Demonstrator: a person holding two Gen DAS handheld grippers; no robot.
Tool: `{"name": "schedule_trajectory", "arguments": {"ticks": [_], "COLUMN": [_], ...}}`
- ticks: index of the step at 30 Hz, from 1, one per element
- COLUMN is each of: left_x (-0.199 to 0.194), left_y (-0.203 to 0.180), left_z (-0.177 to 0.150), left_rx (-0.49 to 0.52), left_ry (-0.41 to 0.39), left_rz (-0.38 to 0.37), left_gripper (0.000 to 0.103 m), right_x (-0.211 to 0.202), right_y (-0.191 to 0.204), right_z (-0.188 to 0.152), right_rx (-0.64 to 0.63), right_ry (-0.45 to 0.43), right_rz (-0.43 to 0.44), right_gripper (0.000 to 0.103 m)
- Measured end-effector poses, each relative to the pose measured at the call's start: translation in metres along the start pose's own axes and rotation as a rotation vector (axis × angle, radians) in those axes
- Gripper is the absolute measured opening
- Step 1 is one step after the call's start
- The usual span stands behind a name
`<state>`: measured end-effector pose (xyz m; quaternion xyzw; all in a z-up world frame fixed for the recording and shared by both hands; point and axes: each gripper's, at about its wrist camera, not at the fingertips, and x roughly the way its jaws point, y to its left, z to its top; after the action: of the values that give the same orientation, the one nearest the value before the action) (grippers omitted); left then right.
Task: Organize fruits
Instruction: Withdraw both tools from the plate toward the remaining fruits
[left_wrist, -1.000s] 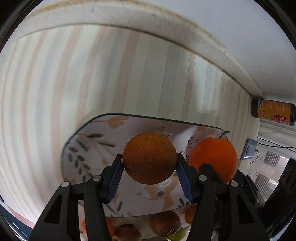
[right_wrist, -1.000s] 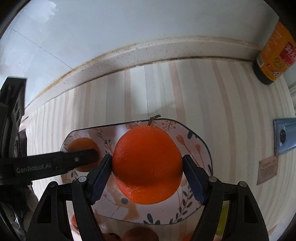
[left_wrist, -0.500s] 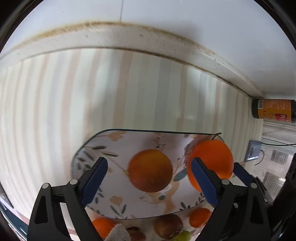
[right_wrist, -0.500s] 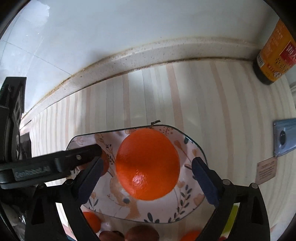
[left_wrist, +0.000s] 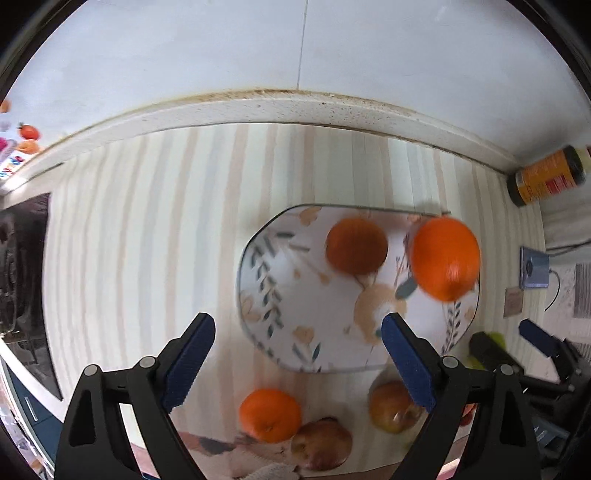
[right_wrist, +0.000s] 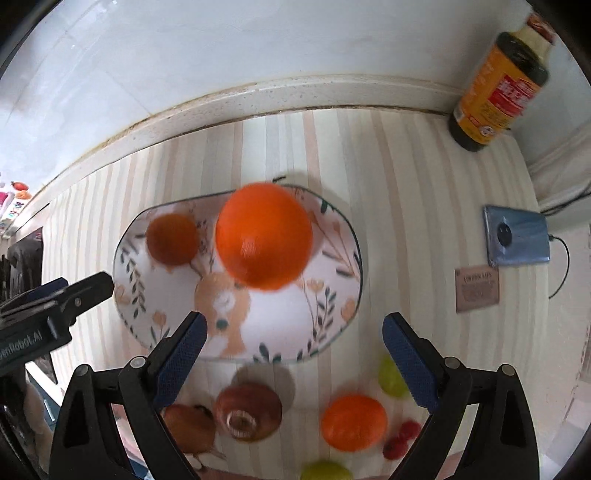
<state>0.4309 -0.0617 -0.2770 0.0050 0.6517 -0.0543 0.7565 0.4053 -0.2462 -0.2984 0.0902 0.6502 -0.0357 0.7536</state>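
A flower-patterned plate (left_wrist: 295, 291) lies on the striped counter. On it rest a darker orange (left_wrist: 356, 245) and, to its right, a larger bright orange (left_wrist: 445, 258). My left gripper (left_wrist: 298, 325) hangs open above the plate's near-left edge with nothing between its blue pads. The right wrist view shows the same plate (right_wrist: 332, 314), the bright orange (right_wrist: 264, 236) and the darker orange (right_wrist: 173, 239). There my right gripper (right_wrist: 294, 323) stands open and empty over the plate's near rim. The left gripper (right_wrist: 70, 295) enters that view from the left.
Loose fruit lies in front of the plate: a small orange (right_wrist: 354, 422), a brownish apple (right_wrist: 249, 411), green grapes (right_wrist: 393, 376) and red berries (right_wrist: 402, 435). A sauce bottle (right_wrist: 498, 88) stands at the back right. A blue phone (right_wrist: 517, 236) and a card (right_wrist: 476, 288) lie at the right.
Both grippers opened and let their oranges go onto the plate. Both then rose and drew back toward the near side, so more of the counter shows.
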Motion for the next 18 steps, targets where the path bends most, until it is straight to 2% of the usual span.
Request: {"name": "schedule_trajectory", "arguments": {"ticks": [10, 18], "left_x": [-0.068, -0.109], "left_y": [0.006, 0.0], "left_z": [-0.068, -0.103], "left_rx": [0.033, 0.053], "left_ry": [-0.15, -0.218], "left_rz": [0.024, -0.003], "left_gripper": [0.092, 0.092], "right_x": [-0.06, -0.11], "right_y": [0.013, 0.013], "right_z": [-0.058, -0.094], "right_rx": [-0.051, -0.064], "right_ry": [-0.104, -0.182], "right_rz": [-0.01, 0.002], "right_gripper": [0.098, 0.098]}}
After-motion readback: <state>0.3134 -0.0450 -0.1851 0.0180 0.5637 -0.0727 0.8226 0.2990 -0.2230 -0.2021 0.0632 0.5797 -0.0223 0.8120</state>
